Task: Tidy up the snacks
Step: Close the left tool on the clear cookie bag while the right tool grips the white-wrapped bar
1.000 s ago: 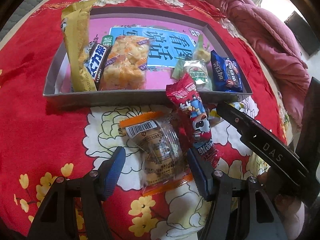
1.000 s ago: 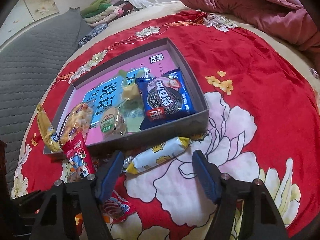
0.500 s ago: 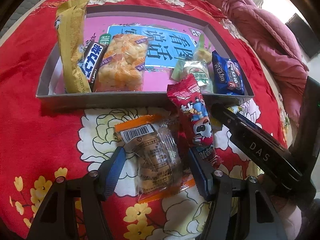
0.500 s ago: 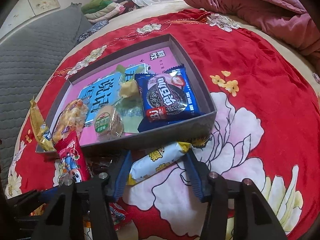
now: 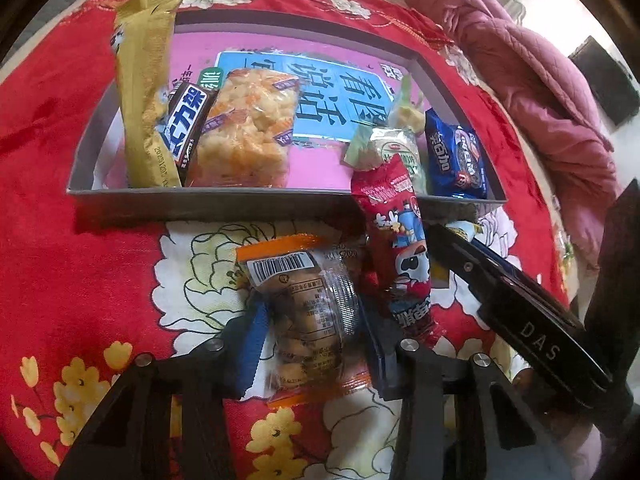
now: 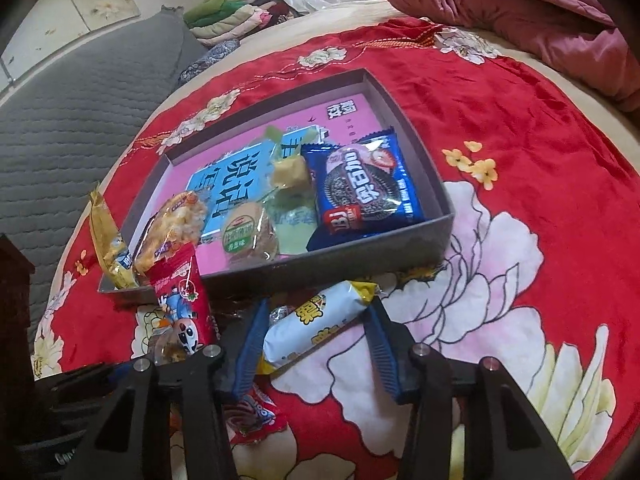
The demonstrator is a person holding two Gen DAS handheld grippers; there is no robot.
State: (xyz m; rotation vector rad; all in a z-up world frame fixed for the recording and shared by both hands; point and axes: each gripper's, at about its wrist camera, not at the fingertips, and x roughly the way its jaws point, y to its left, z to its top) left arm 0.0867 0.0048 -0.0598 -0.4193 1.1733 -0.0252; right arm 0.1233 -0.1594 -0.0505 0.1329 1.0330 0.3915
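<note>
On the red flowered cloth, a clear nut packet [image 5: 308, 312] with orange ends lies between the blue pads of my left gripper [image 5: 312, 340]. The jaws are closing and the pads press its sides. In the right wrist view my right gripper [image 6: 316, 344] is closing too, with its pads against a white-and-yellow bar [image 6: 316, 324] lying just in front of the grey box [image 6: 360, 248]. A red cartoon packet [image 5: 396, 240] leans over the box's front wall [image 5: 240, 202], between the two grippers.
The box holds a gold packet [image 5: 144, 92], a brown chocolate bar [image 5: 184, 120], a rice crisp pack [image 5: 248, 128], a green round cake [image 6: 248, 236], a yellow sweet [image 6: 290, 172] and a blue cookie pack [image 6: 364, 188]. A pink quilt [image 6: 520, 4] lies behind.
Both grippers have narrowed their jaws, the left onto the nut packet and the right onto the white-and-yellow bar. Neither hand has shifted noticeably.
</note>
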